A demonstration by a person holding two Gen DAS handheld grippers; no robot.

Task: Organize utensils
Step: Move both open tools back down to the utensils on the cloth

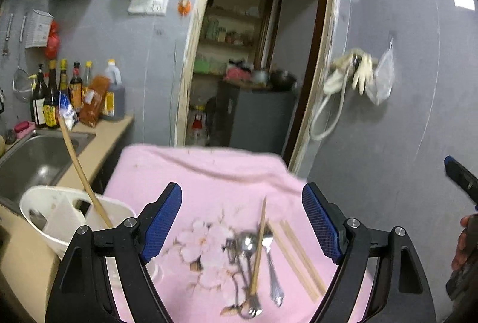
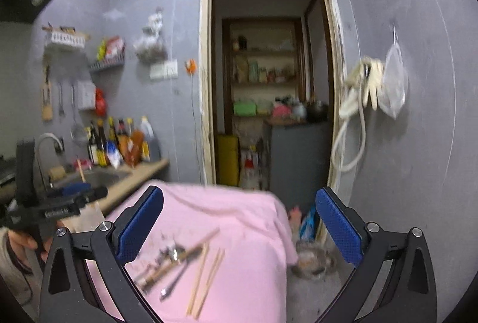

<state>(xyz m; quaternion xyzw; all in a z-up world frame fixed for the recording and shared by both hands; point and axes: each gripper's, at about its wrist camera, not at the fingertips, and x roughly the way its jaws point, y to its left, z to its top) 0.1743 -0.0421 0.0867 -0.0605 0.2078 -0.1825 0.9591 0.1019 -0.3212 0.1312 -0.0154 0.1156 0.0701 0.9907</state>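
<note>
With both pairs of blue-padded fingers (image 1: 242,221) (image 2: 239,226) wide and empty, we risk scattering the tangled metal spoons (image 1: 249,245) and wooden chopsticks (image 1: 298,257) off the pink cloth-covered table (image 1: 209,173).

Dim indoor light, perhaps overhead; motion blur throughout; fisheye bending, dark corners.

Both tongs are spread wide with nothing between the blue pads. The left tongs (image 1: 242,226) fill the bottom of their own view, angled a bit downward, and show up again at the left edge of the right wrist view, with a hand (image 2: 28,242) gripping them. The right tongs (image 2: 239,229) are gaping too, a touch wider.
</note>
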